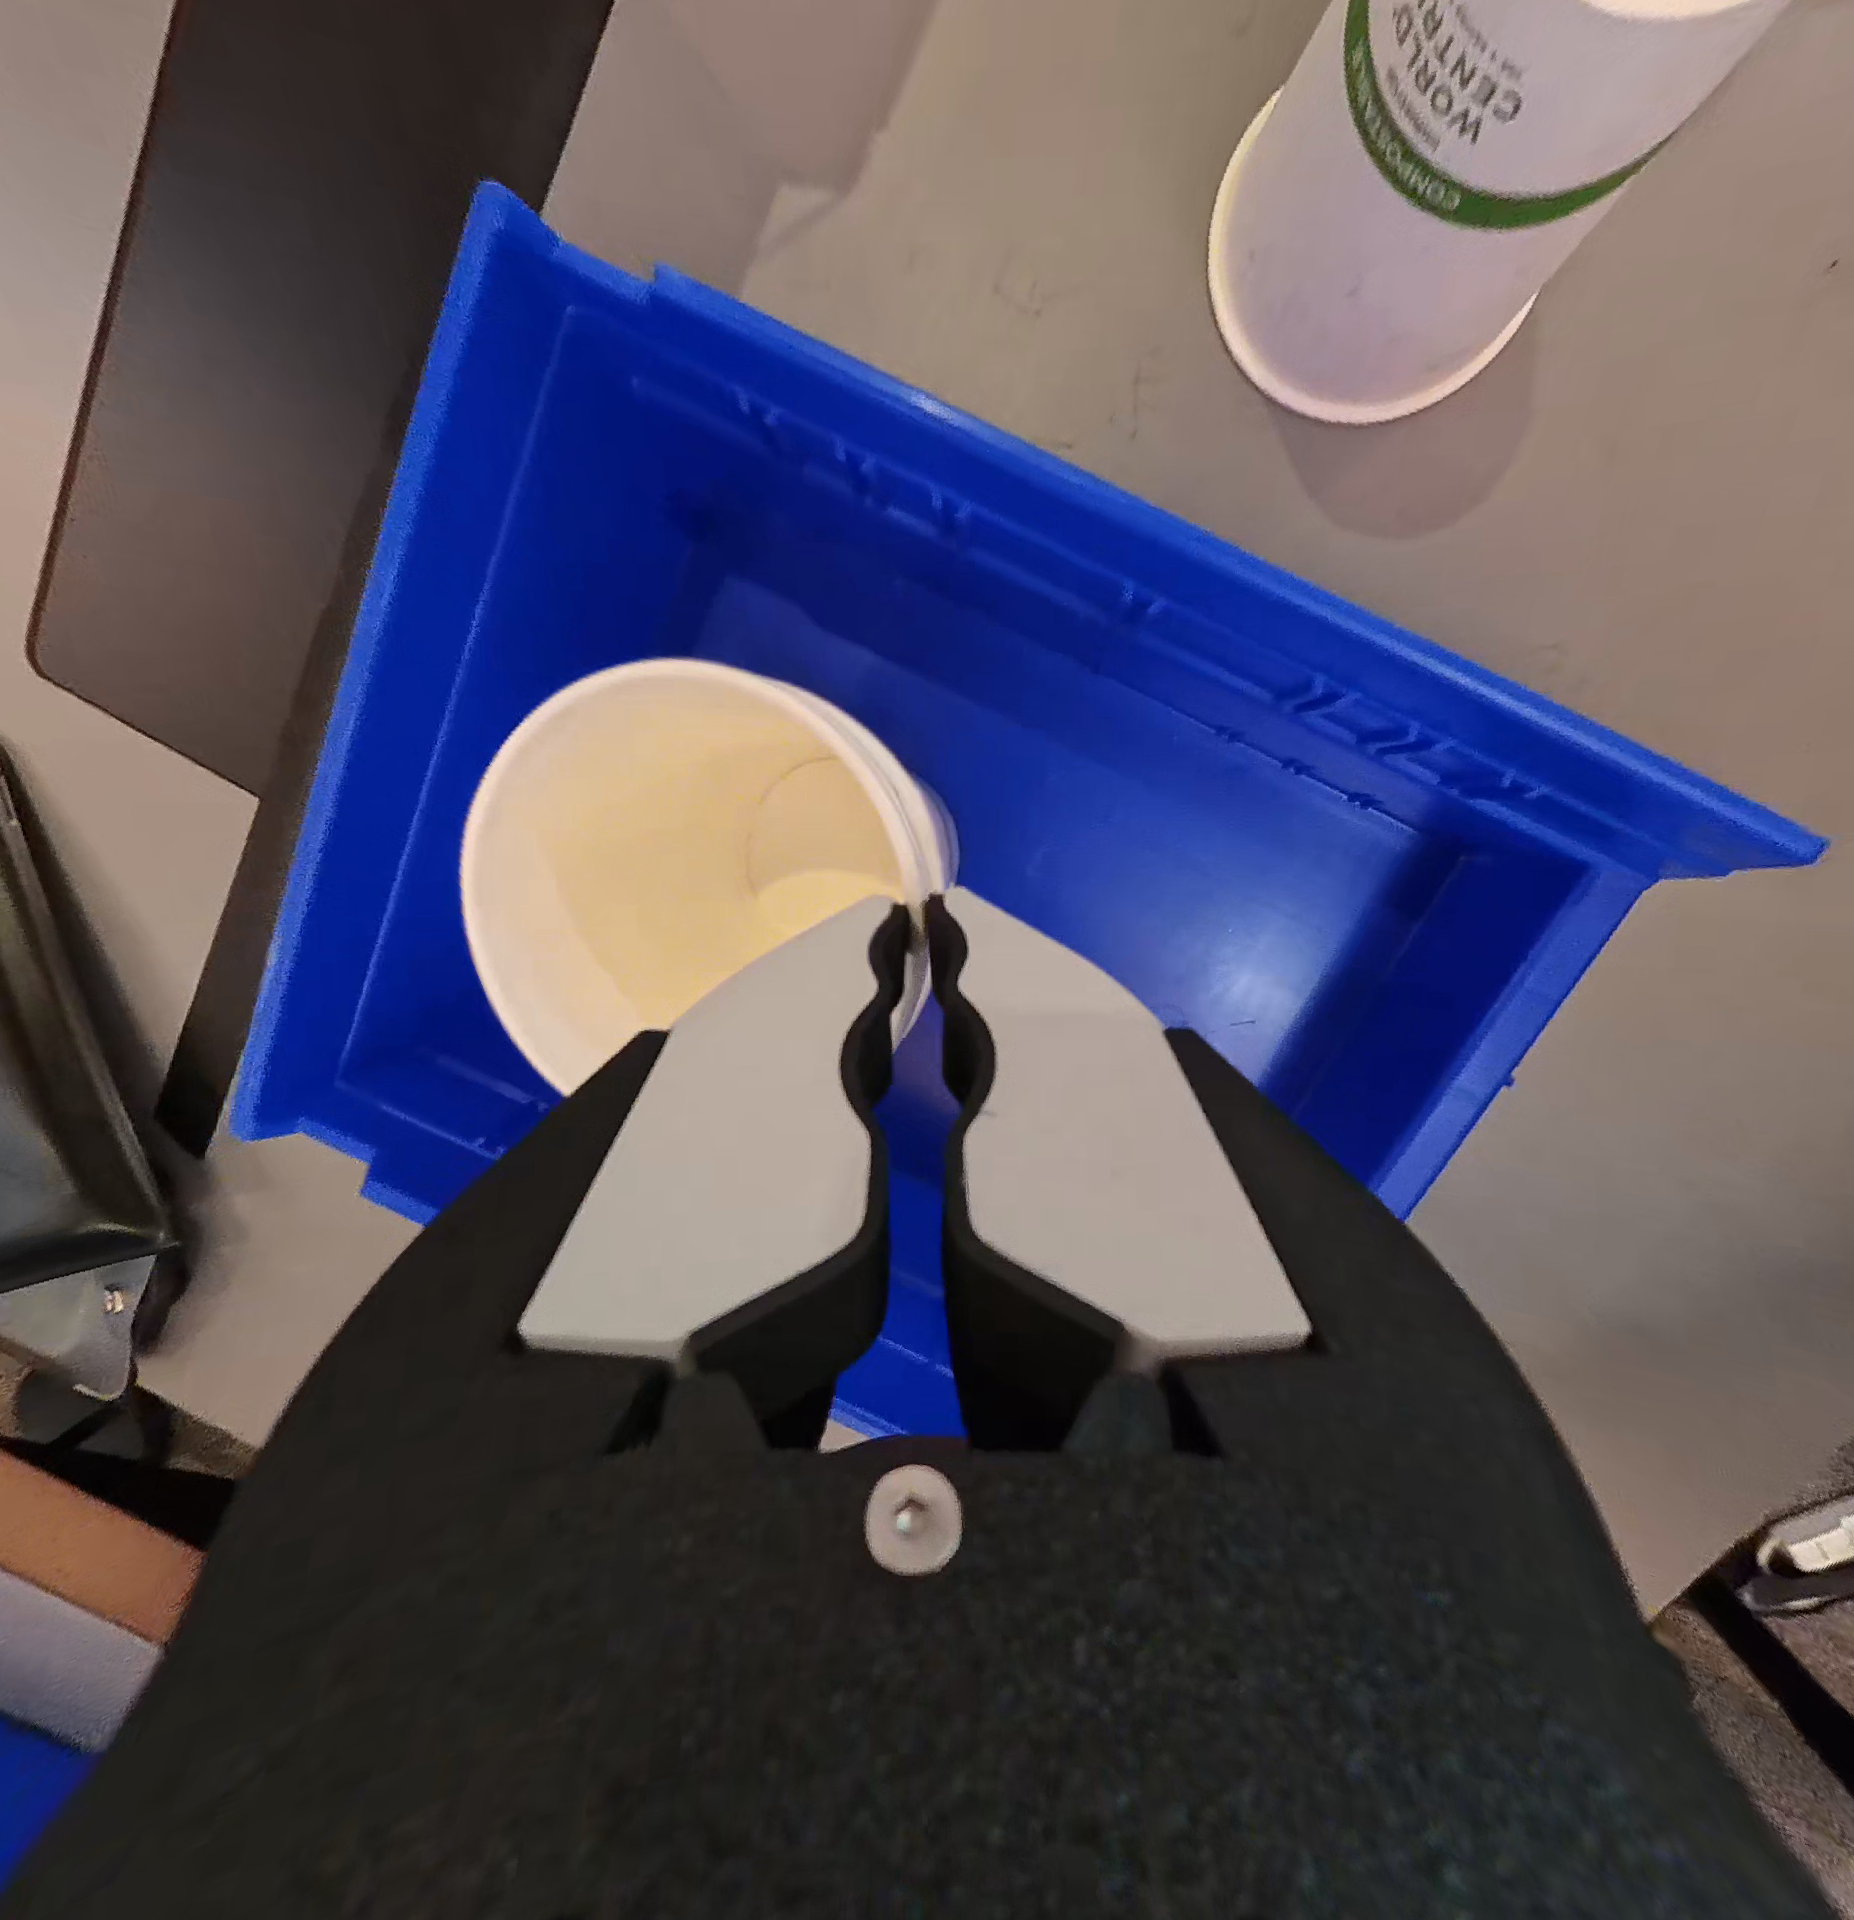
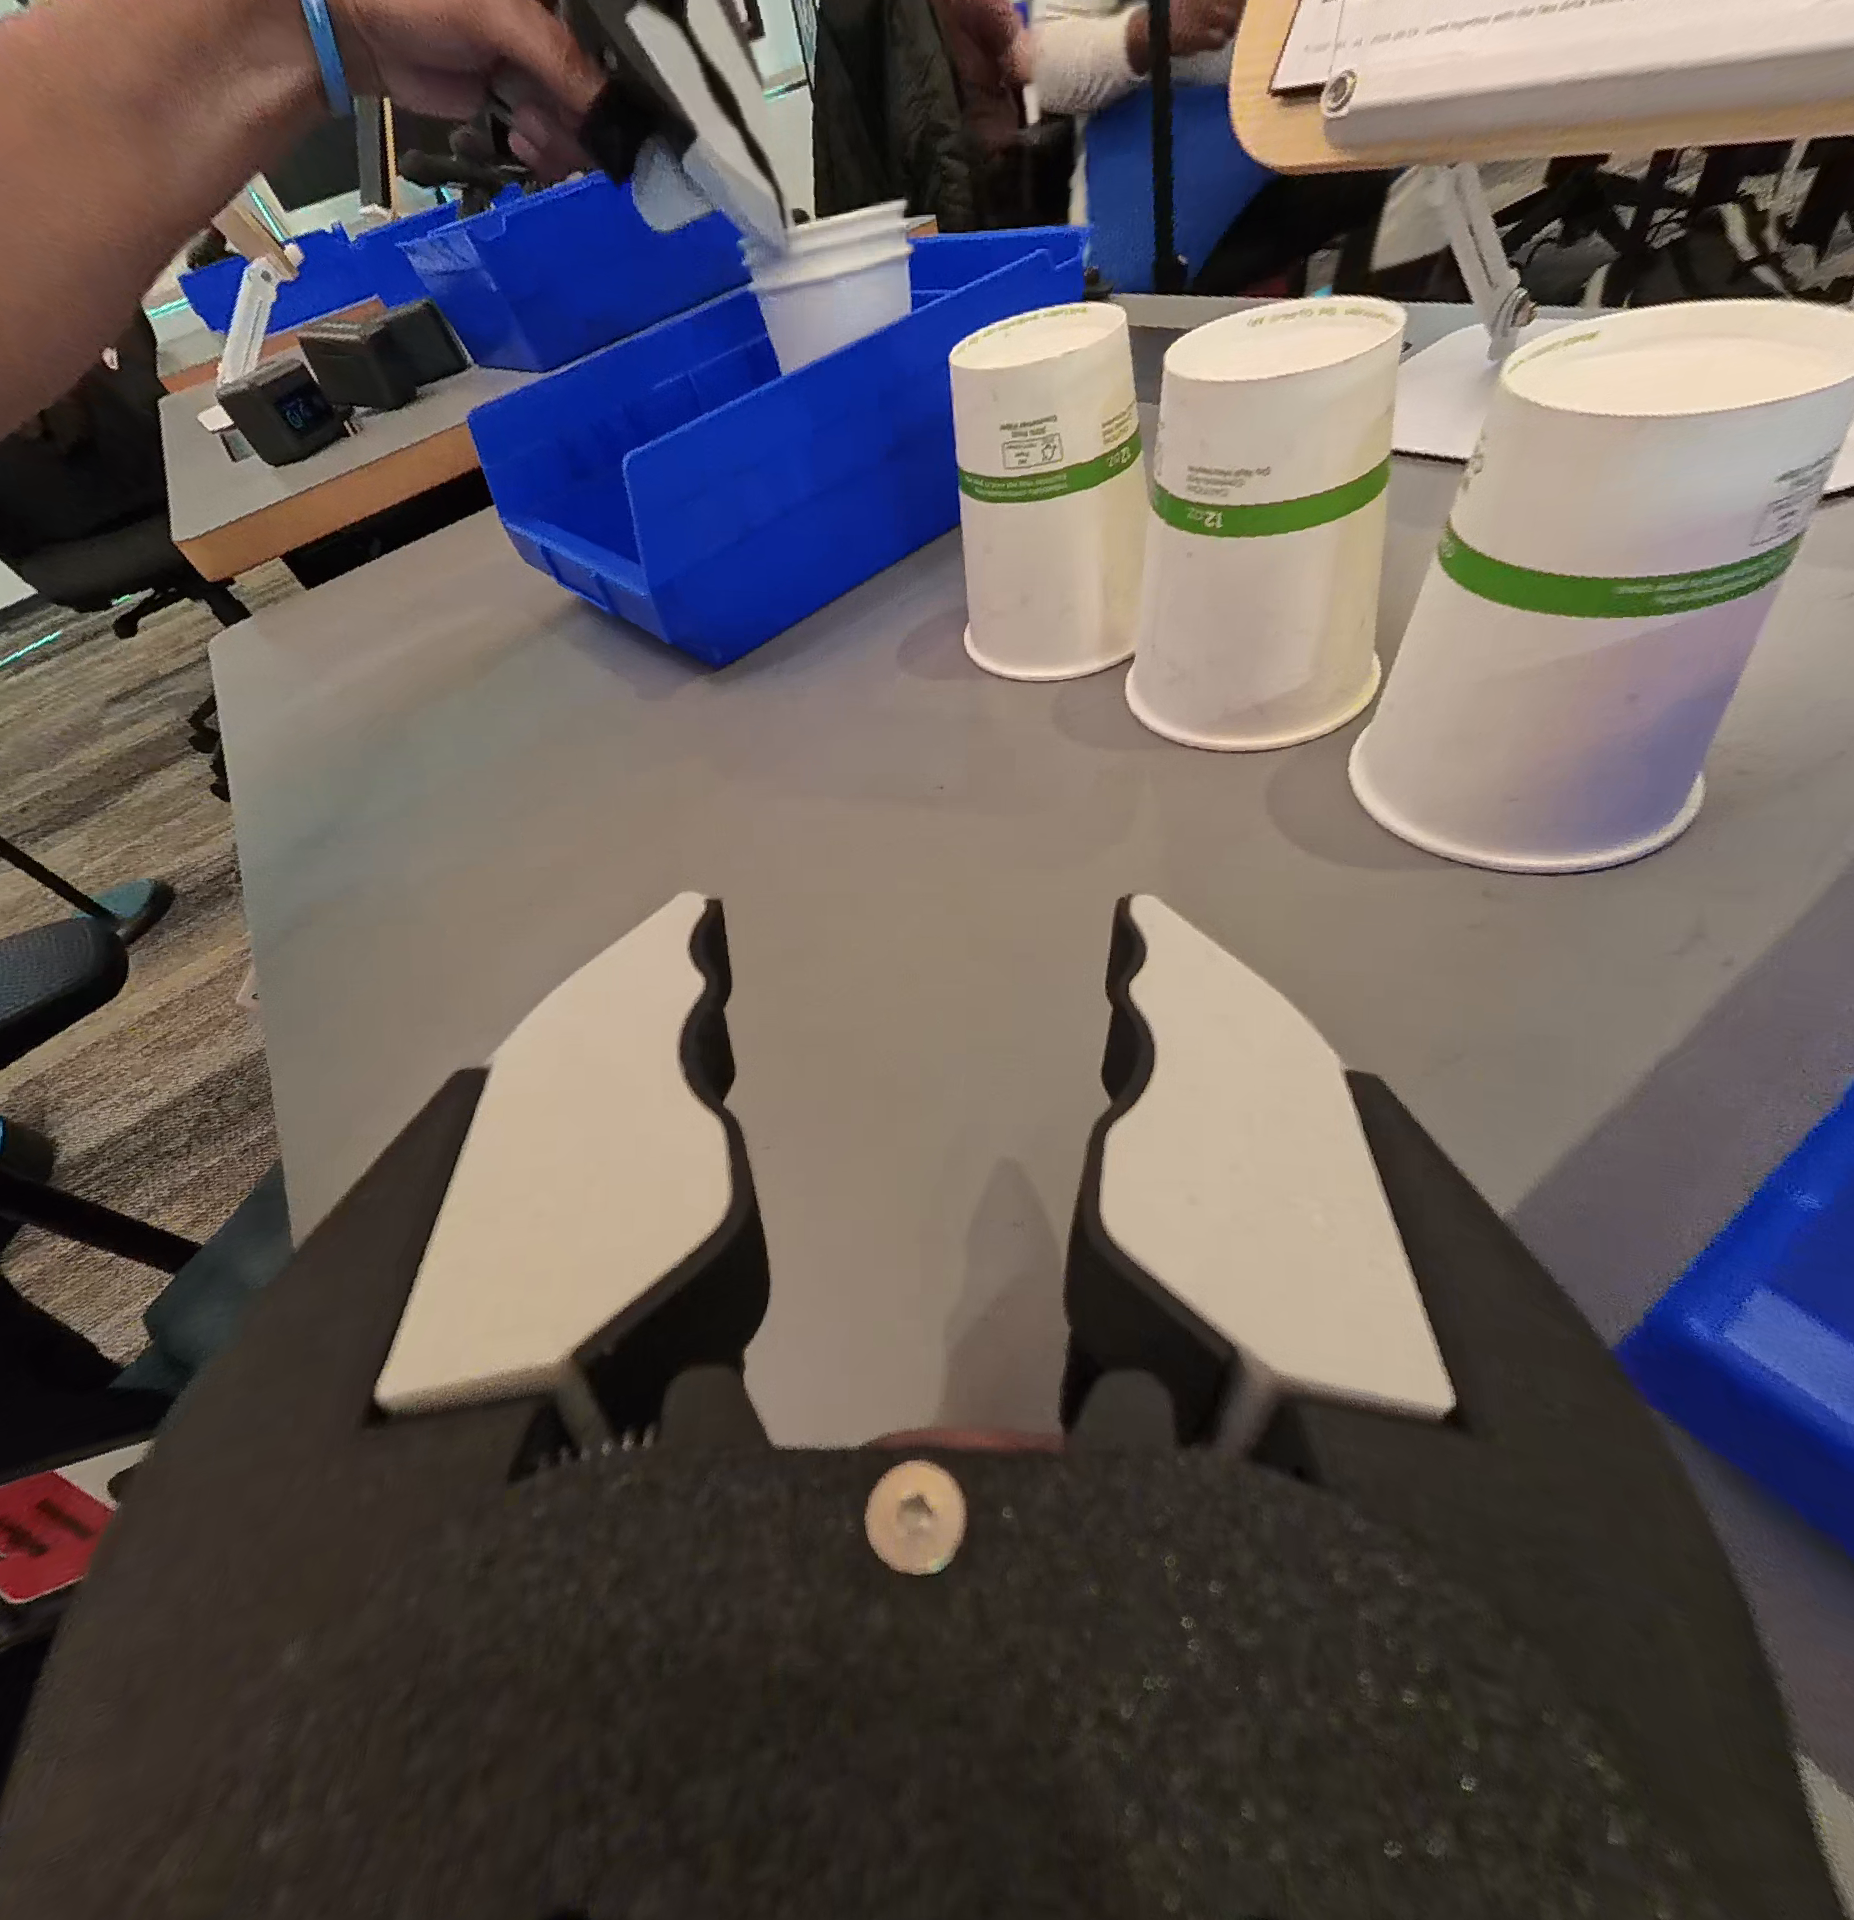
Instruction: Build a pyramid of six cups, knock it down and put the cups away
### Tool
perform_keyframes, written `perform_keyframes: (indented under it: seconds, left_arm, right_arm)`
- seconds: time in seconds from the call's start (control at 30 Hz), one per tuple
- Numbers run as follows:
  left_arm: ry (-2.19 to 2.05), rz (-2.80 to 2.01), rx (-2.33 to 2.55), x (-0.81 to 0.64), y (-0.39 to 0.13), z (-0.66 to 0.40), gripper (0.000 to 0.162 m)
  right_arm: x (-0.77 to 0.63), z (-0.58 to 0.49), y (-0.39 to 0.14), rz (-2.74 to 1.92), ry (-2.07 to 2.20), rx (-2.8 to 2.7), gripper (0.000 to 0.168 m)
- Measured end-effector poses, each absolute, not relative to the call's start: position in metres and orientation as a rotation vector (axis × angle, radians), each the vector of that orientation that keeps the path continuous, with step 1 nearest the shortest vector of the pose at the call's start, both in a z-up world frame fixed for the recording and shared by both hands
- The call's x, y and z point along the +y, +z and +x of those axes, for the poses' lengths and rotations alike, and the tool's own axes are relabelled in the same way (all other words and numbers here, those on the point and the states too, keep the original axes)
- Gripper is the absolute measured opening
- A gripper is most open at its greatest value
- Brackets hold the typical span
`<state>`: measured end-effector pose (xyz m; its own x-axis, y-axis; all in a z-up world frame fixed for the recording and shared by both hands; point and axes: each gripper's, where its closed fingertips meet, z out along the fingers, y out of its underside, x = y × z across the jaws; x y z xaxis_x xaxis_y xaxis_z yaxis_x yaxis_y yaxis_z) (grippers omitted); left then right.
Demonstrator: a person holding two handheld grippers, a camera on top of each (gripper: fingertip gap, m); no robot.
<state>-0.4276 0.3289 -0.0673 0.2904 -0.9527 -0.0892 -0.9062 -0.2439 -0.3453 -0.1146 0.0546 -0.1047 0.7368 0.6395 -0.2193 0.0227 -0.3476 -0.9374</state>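
Observation:
My left gripper (image 1: 920, 912) is shut on the rim of a stack of nested white paper cups (image 1: 674, 862), mouth up, held in the blue bin (image 1: 1162, 665). In the right wrist view the left gripper (image 2: 772, 234) holds that stack (image 2: 835, 296) at the bin's (image 2: 757, 468) far end. Three white cups with green bands stand upside down in a row on the grey table: left (image 2: 1048, 509), middle (image 2: 1266, 530), right (image 2: 1598, 613). One of them shows in the left wrist view (image 1: 1422, 197). My right gripper (image 2: 918, 925) is open and empty, low over the table in front of the cups.
A second blue bin's corner (image 2: 1796, 1340) sits at the table's right edge. More blue bins (image 2: 549, 260) and small black devices (image 2: 383, 358) lie on a side table behind. A white stand base (image 2: 1463, 400) is behind the cups. Chairs (image 2: 40, 997) stand left of the table.

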Motion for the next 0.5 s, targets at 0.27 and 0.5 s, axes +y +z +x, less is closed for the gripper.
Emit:
perform_keyframes:
  seconds: [0.27, 0.5]
  left_arm:
    - [-0.301, -2.306, 1.662, 0.321, -0.066, -0.423, 0.003]
    - [-0.274, -2.326, 1.604, 0.331, -0.047, -0.428, 0.003]
  right_arm:
    - [0.051, -0.122, -0.109, -1.851, 0.714, -0.545, 0.069]
    - [0.049, -0.124, -0.110, -1.856, 0.727, -0.556, 0.069]
